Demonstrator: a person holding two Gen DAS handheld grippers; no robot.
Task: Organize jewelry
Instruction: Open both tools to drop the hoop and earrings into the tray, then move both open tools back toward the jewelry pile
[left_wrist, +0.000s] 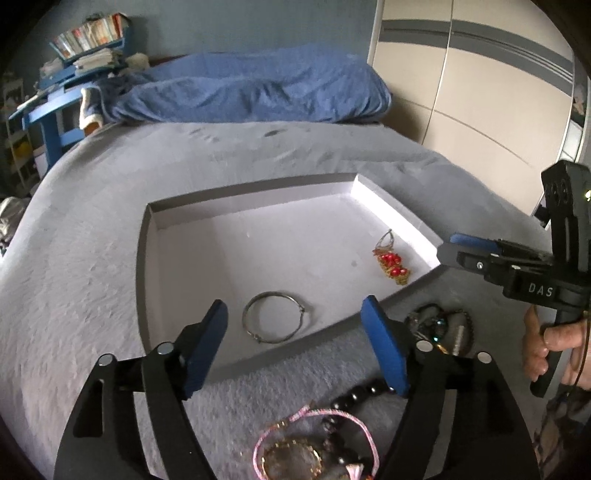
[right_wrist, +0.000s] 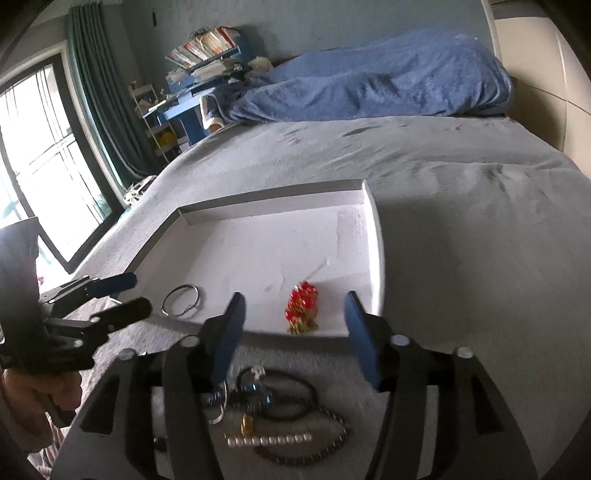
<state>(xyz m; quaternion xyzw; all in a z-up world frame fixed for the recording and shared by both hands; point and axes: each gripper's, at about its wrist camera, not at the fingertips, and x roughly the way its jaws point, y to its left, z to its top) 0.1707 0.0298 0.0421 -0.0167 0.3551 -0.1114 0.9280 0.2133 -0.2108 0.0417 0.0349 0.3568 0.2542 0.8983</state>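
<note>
Nearest my left gripper (left_wrist: 295, 332), a pink cord bracelet (left_wrist: 314, 435) lies on the grey bed (left_wrist: 92, 258); my jaws stand apart, empty. Beyond, the white tray (left_wrist: 258, 192) holds a silver bangle (left_wrist: 275, 317) lying flat and a red-beaded piece (left_wrist: 391, 264).

My right gripper (right_wrist: 293, 325), jaws apart and empty, hangs over tangled bracelets (right_wrist: 280, 406) and a pearl strand (right_wrist: 267, 440) running crosswise. The red-beaded piece (right_wrist: 301, 306) stretches towards me, by the tray's near rim.

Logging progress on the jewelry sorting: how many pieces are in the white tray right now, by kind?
Silver bangle: 1
Red-and-gold beaded piece: 1
Total in the white tray: 2
The rest, still in a pile on the grey blanket, overlaps too much to count.
</note>
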